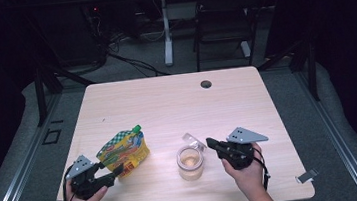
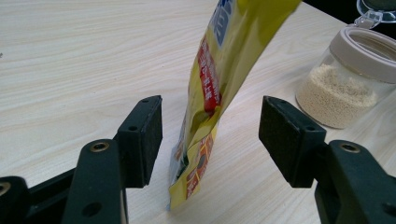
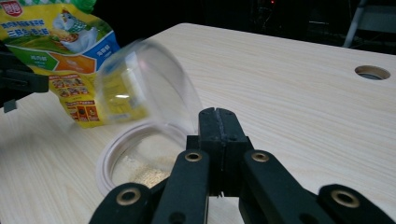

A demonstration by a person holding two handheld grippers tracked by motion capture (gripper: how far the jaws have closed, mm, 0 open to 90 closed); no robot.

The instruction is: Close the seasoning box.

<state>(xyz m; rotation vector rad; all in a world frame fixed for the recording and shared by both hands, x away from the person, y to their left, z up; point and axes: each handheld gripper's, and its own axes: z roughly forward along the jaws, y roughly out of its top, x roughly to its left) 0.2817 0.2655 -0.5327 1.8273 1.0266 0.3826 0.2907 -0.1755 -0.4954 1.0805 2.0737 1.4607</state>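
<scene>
Hidden or cut off: top of yellow pouch (image 2: 219, 70) runs out of the left gripper view; its green cap (image 1: 137, 129) visible from the high view and, cropped, at the top edge of the right gripper view.
Hard to make out: clear lid (image 3: 144, 88) blurred in the right gripper view, hinge not discernible; in the high view a small pale shape just behind the jar rim.
Jar contents: pale grains, clear through the glass in the left gripper view, partly screened by the lid in the right gripper view.
Left gripper (image 2: 210, 135): jaws spread wide, one pad on each side of the pouch's lower edge, neither pad touching it.
Right gripper (image 3: 218, 123): jaws pressed fully together, nothing between the pads; tips just beside the jar rim, contact with rim or lid not determinable.
Yellow pouch: standing tilted on the table (image 1: 166, 101), front-left area, lower corner between the left jaws.
Jar (image 1: 190, 162): glass, pale collar, front centre of the table, lid swung up and open; near the pouch, not touching it.
Table hole (image 1: 206, 84): far edge, well apart from all items.
</scene>
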